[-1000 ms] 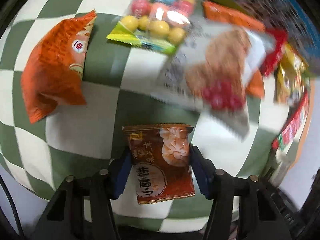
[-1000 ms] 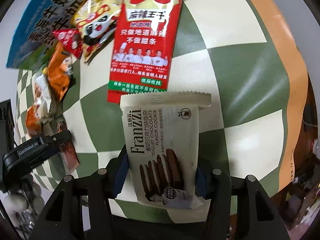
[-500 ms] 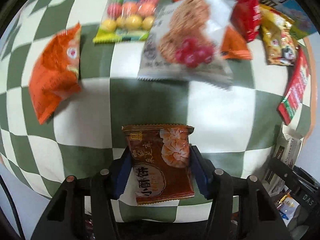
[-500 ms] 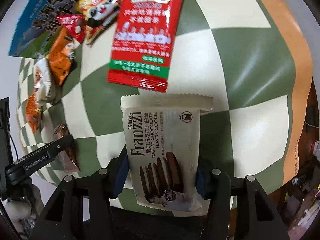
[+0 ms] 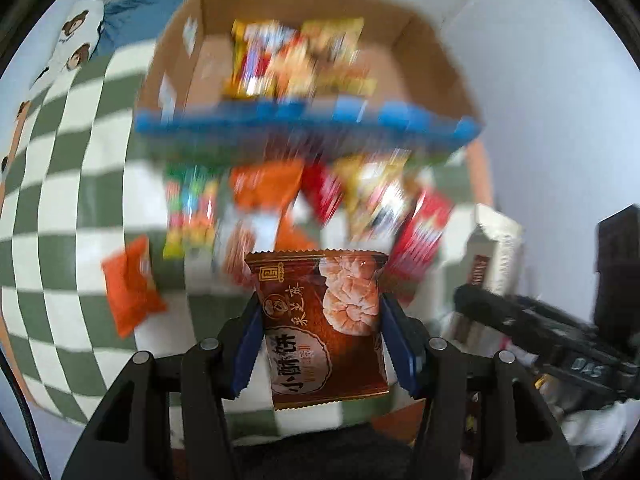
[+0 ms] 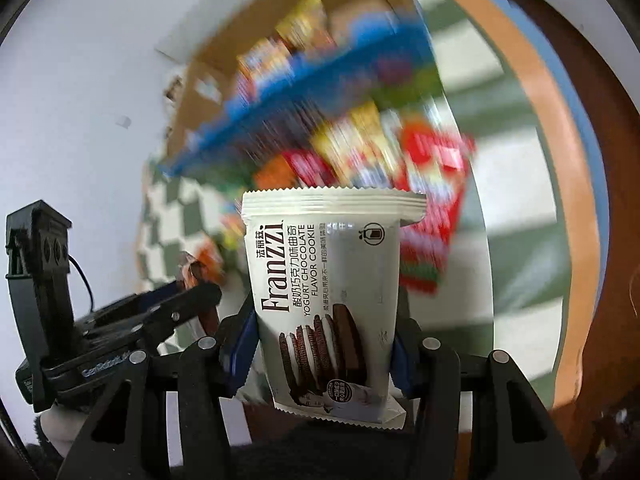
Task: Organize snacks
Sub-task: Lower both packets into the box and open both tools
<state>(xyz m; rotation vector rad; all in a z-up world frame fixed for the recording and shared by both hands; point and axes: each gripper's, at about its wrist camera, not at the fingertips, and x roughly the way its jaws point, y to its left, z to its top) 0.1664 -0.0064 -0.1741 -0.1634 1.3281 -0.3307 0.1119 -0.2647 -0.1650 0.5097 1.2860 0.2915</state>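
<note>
Left wrist view: the left tongs (image 5: 320, 340) pinch a brown pastry packet (image 5: 322, 324) by its sides, long axis along the fingers, top seam pointing ahead toward the cardboard box (image 5: 432, 60), high above the checkered bench (image 5: 72, 184)

Right wrist view: the right tongs (image 6: 324, 344) clamp a white Franzzi cookie packet (image 6: 326, 292) likewise, seam forward, blurred snacks below

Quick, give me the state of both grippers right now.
Left gripper: shut on the brown pastry packet.
Right gripper: shut on the white cookie packet.
</note>
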